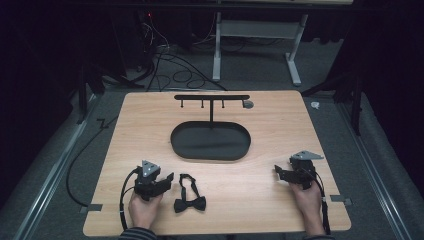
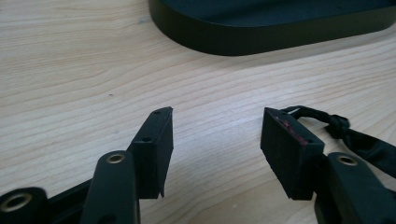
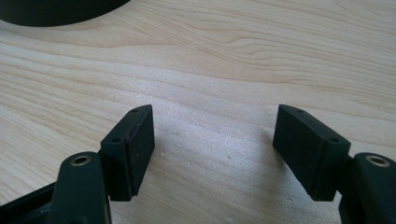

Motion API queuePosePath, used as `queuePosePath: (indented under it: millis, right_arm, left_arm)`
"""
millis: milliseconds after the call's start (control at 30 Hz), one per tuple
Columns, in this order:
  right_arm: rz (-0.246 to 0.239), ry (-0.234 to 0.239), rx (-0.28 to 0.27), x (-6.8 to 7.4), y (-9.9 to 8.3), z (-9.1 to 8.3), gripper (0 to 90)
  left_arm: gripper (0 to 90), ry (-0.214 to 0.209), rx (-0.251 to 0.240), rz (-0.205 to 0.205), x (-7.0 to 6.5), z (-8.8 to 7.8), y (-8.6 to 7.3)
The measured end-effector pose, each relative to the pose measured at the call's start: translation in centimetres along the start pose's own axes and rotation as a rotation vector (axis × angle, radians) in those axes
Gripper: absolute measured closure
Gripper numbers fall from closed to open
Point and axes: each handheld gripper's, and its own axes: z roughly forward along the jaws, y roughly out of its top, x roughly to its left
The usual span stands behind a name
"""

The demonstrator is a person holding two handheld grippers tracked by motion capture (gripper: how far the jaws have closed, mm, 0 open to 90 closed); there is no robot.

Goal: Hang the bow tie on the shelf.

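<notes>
Overhead light fell evenly on my tabletop point(image 1: 150, 125) while the room's edges stayed dark; up close, my jaws looked soft, casting faint shadows.

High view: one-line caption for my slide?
Both open grippers, left and right, rest on table; bow tie beside left.

I see my left gripper point(image 1: 169, 178) and right gripper point(image 1: 278, 172) as matte black, each topped by a grey three-cornered plate, trailing a black cable. Brass-ringed screw holes mark the blocky jaws. A striped sleeve cuff point(image 1: 136, 233) covers my left wrist.
</notes>
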Motion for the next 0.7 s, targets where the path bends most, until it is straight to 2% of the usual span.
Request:
queuePosePath:
  millis: [167, 333, 700]
  right_arm:
    - [0.0, 0.0, 0.0, 0.0, 0.0, 0.0, 30.9]
    - [0.001, 0.001, 0.0, 0.0, 0.0, 0.0, 30.9]
    - [0.001, 0.0, 0.0, 0.0, 0.0, 0.0, 30.8]
  left_arm:
    - [44.8, -0.021, 0.0, 0.016, -0.7, 0.2, 0.3]
    - [45.6, -0.04, 0.02, 0.027, -1.4, 0.7, 0.4]
    - [49.2, -0.057, 0.046, 0.053, -2.4, 1.7, 0.4]
